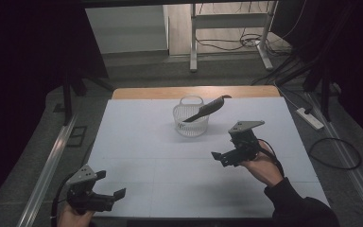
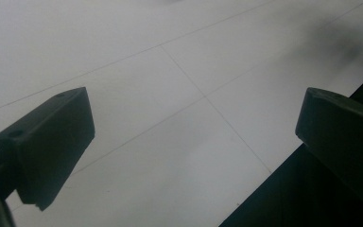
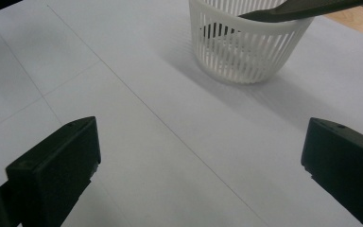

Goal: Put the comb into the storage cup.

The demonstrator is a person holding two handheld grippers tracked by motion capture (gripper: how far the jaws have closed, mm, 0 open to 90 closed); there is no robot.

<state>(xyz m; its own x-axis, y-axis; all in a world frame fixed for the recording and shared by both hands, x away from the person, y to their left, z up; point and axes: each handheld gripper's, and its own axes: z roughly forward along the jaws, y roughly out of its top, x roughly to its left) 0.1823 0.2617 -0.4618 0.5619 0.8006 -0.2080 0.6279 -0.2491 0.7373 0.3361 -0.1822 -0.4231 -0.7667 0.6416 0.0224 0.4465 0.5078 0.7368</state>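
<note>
- Resting in a white slotted basket near the far middle of the white worktop, a dark comb-like tool leans tilted, its handle jutting past the rim toward the right.
- Right hand-held gripper hovers just beside the basket on its near right, jaws spread wide, holding nothing.
- Left hand-held gripper sits at the near left corner, well apart from the basket, jaws likewise wide and empty.
</note>
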